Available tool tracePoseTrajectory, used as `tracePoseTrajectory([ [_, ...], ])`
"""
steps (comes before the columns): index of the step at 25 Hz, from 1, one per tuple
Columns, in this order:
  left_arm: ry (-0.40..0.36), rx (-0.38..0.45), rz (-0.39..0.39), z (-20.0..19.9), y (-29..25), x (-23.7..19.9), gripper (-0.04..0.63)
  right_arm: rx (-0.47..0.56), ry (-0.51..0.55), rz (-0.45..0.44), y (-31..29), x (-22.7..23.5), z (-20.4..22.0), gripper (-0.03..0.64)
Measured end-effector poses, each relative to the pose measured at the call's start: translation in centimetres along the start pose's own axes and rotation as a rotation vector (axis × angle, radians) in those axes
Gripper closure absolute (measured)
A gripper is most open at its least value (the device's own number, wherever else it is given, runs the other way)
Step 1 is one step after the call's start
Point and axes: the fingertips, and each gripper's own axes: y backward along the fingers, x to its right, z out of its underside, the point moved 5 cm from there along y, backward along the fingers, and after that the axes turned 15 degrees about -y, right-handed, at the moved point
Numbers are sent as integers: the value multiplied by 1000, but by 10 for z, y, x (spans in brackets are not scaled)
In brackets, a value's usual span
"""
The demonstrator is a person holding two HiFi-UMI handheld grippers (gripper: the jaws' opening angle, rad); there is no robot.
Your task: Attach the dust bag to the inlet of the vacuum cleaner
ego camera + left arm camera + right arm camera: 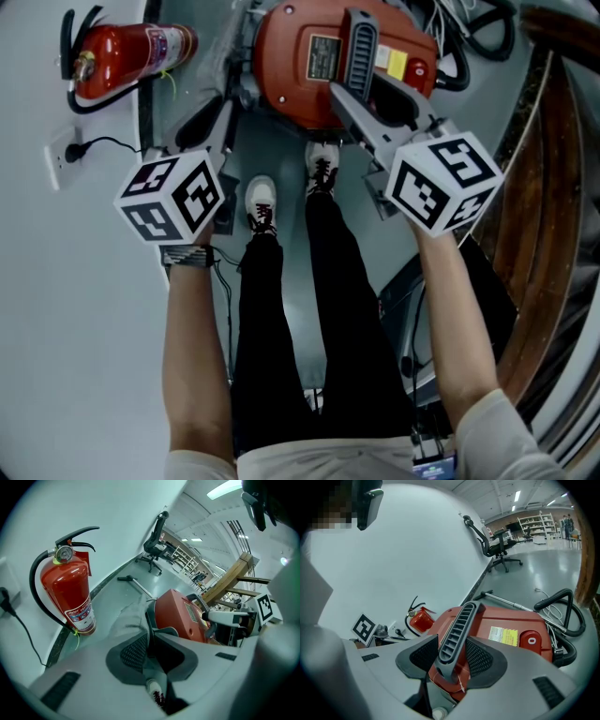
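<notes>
The vacuum (pixel 305 70) is sitting on the floor (pixel 281 155) just in front of the person's shoes (pixel 262 201), near the wall (pixel 56 328). The right tongs (pixel 452 638) are gripping the handle (pixel 464 616) on top of its red body, one pad on each side of the ribbed bar. The left tongs (pixel 149 637) are reaching in at the vacuum's left side, their jaws drawn narrow and pinching the edge of the grey bag (pixel 127 619). The bag is lying crumpled against the vacuum's left side. An extinguisher (pixel 127 49) is standing at the wall's foot, left of the vacuum. A black hose (pixel 562 609) is curling on the floor at the vacuum's right.
</notes>
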Motion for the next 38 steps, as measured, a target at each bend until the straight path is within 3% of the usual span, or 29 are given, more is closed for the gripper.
tracePoseTrajectory([
  [6,13,-5,-4,0,-2,3,552,4,-3,3,-1,0,1,437],
  [11,54,3,-24,1,-2,3,552,-36,66,43,-10,-2,10,422],
  [27,157,20,-61,4,-5,6,551,-1,15,24,-11,1,10,422],
  [38,90,50,-42,6,-2,6,526,-58,43,39,-9,2,10,422],
])
